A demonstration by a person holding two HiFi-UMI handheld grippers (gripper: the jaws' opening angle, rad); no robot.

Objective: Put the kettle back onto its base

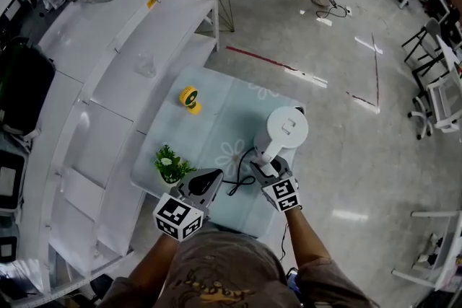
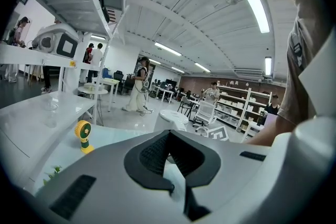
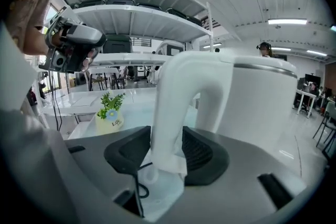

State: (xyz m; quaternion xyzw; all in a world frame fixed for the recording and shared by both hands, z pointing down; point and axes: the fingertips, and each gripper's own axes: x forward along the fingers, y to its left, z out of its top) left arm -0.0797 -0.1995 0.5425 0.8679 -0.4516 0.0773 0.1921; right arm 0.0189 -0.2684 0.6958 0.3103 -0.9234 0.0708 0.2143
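The white kettle (image 1: 286, 128) stands upright near the right side of the pale glass table (image 1: 231, 101); in the right gripper view its body (image 3: 257, 102) fills the frame. My right gripper (image 1: 268, 166) has the kettle's handle (image 3: 173, 97) between its jaws, with the pads close on both sides but not squeezing it. The base is hidden under the kettle. A black cable (image 1: 238, 184) runs from under the kettle toward me. My left gripper (image 1: 215, 175) hovers at the near edge, left of the kettle, shut with nothing in it (image 2: 169, 136).
A yellow mini fan (image 1: 189, 98) stands at the far left of the table and a small potted plant (image 1: 170, 164) at the near left. White shelving (image 1: 123, 68) lines the left side. Open floor lies right of the table, and people are farther off.
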